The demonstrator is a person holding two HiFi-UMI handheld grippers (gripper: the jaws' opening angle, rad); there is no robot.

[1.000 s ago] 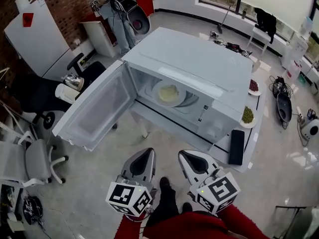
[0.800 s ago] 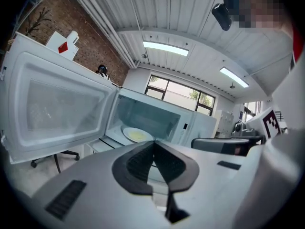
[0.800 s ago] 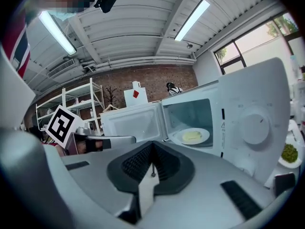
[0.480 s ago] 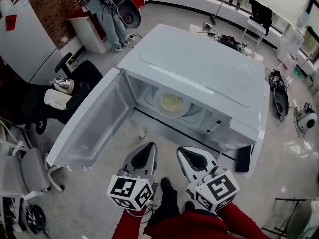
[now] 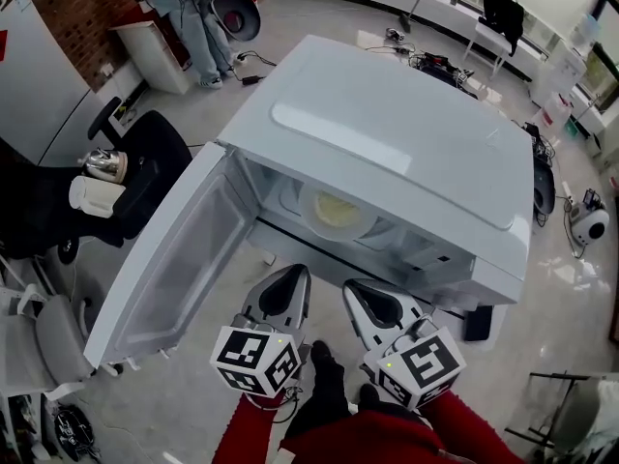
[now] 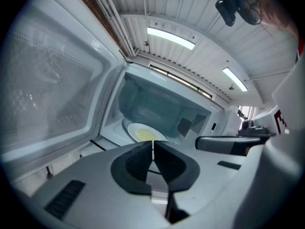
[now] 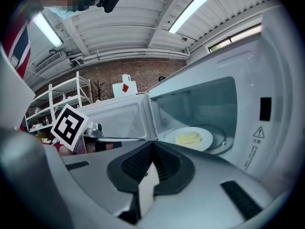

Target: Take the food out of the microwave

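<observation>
Grey-floored room (image 5: 193,404): food plate (image 5: 336,211) inside microwave (image 5: 387,133), beyond left tool (image 6: 152,143), right tool (image 7: 152,146).

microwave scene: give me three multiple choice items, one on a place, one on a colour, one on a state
1. Where is the plate?
A. on the floor
B. inside the microwave
C. on the office chair

2. What colour is the food on the plate?
A. pale yellow
B. red
C. dark green

3. How does the microwave door stand?
A. shut
B. wide open, hinged at the left
C. taken off

Answers:
1 B, since both gripper views show the plate lying in the open cavity.
2 A, since the food is a pale yellow patch on the white plate.
3 B, since the head view shows the door out to the left with the cavity exposed.
</observation>
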